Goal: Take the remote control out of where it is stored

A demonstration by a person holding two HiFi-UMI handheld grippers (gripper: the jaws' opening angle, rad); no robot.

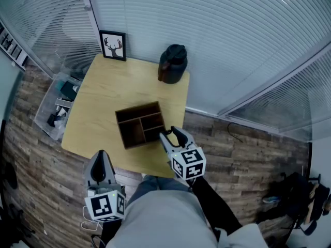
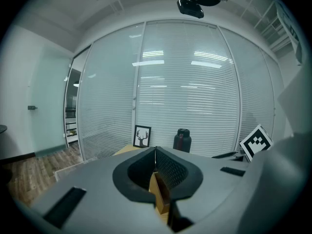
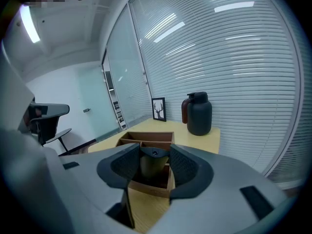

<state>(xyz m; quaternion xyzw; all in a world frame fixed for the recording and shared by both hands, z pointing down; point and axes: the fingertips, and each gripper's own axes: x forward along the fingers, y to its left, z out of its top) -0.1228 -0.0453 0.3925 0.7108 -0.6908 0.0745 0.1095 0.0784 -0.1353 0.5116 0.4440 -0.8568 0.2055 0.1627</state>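
Note:
A brown wooden organiser box (image 1: pixel 139 124) with open compartments stands near the front of the yellow table (image 1: pixel 103 102). In the right gripper view the dark remote control (image 3: pixel 155 164) stands upright at the near side of the box (image 3: pixel 146 137). My right gripper (image 3: pixel 155 161) has a pad against each side of it. From the head view that gripper (image 1: pixel 170 135) sits at the box's front right corner. My left gripper (image 1: pixel 101 158) hangs off the table's front left edge. Its jaws (image 2: pixel 155 155) are shut with nothing between them.
A dark jug (image 1: pixel 171 63) stands at the table's far right corner, and a framed deer picture (image 1: pixel 113 45) leans at the far left. A clear plastic bin (image 1: pixel 57 105) of items sits on the floor to the left. Glass walls with blinds lie behind.

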